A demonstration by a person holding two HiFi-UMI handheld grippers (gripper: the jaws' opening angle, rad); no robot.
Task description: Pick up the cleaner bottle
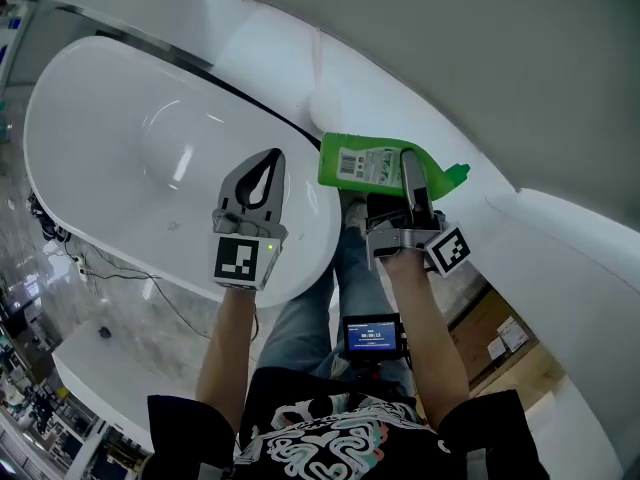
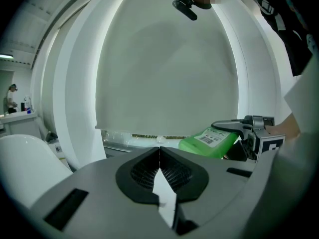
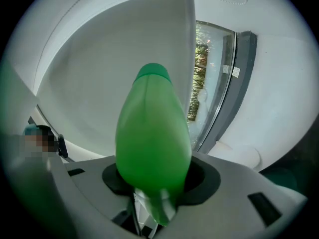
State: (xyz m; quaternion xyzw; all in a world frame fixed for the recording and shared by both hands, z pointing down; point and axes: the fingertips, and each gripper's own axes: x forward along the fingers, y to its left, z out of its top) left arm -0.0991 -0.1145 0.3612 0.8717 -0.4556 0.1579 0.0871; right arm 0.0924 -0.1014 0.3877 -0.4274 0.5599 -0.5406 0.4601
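Note:
The green cleaner bottle (image 1: 358,164) with a white barcode label lies sideways in the air over the bathtub's rim, its cap pointing right. My right gripper (image 1: 409,160) is shut on the bottle, one grey finger lying across its neck end. In the right gripper view the bottle (image 3: 152,133) fills the space between the jaws of that gripper (image 3: 153,179), cap end away from the camera. My left gripper (image 1: 274,158) hangs to the bottle's left over the tub, shut and empty; its tips (image 2: 159,150) meet. The left gripper view also catches the bottle (image 2: 209,140) and the right gripper (image 2: 233,128).
A white freestanding bathtub (image 1: 110,158) takes up the left and middle. The person's jeans and a small screen device (image 1: 370,335) are below the grippers. A cable (image 1: 130,273) runs on the marble floor. A window (image 3: 209,73) stands behind the tub.

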